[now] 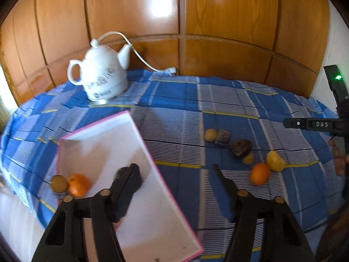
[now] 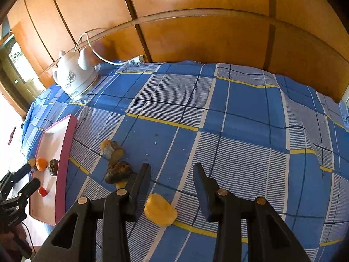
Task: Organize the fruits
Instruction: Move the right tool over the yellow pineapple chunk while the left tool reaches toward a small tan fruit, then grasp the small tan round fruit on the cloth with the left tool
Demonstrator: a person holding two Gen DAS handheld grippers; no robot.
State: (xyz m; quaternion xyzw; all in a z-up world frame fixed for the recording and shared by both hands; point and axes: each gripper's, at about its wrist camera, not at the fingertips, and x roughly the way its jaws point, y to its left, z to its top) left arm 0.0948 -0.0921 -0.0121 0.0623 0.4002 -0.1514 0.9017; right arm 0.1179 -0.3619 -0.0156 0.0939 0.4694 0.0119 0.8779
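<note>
We find the right tool part open over the yellow fruit, pads clear of it; a skewed closure would roll the fruit across the bench. The left tool stands open and empty beside the tray; its reach toward the orange risks collision.

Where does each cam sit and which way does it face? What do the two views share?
Left wrist: on the left gripper, aimed down over the white tray toward the kettle; its own open fingers show, plus the right gripper at the edge.
Right wrist: on the right gripper, aimed down at the yellow fruit, which lies between its open fingers, untouched.
Shared: tray, kettle, checked cloth, loose fruit.
</note>
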